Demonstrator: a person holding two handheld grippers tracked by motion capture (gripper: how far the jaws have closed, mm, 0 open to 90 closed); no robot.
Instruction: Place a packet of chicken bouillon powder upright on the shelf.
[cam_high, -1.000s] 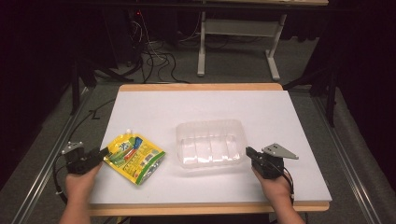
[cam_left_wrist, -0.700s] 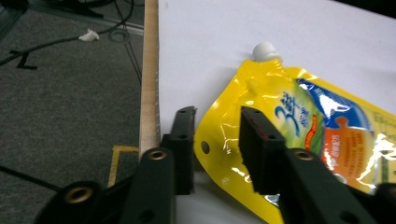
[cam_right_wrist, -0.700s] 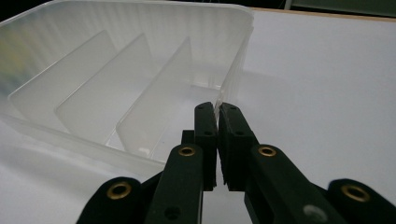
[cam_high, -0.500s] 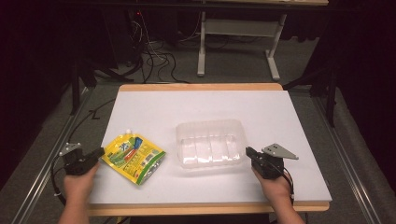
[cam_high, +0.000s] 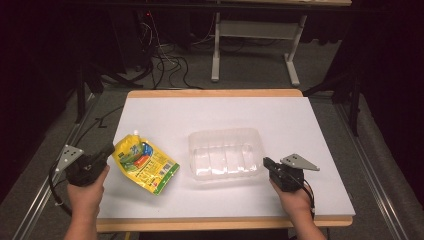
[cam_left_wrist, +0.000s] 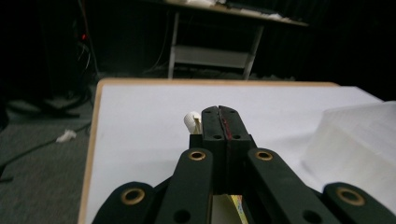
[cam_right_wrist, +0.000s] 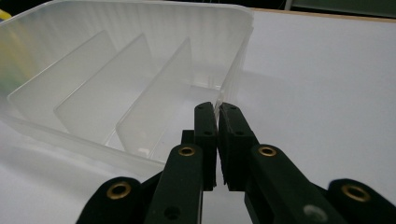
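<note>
Since the clear tray (cam_high: 225, 155) sits mid-frame on the white table (cam_high: 320, 130) and would slide if bumped, I've got my right gripper (cam_high: 270, 165) at its lower-right corner; in the right gripper view the jaws stand nearly pressed together w/ the thin rim (cam_right_wrist: 217, 105) in the slit between them, so I judge it's pinched, i.e. anchoring the tray. Its dividers (cam_right_wrist: 154, 93) run toward me, compartments empty. My left gripper (cam_high: 106, 150) is at the lower left of the high view, tip at the left edge of the yellow pouch (cam_high: 145, 162), which lies flat, just left of the tray but apart from it. In the left gripper view the jaws are shut flat on each other w/ nothing visible between; the pouch's white cap (cam_left_wrist: 191, 120) peeks beside the tip and a yellow sliver shows under the linkage, so I'm over the spout end, not gripping. Prob. next: open left, take pouch near the spout, where it's stiffest, lift into tray.
</note>
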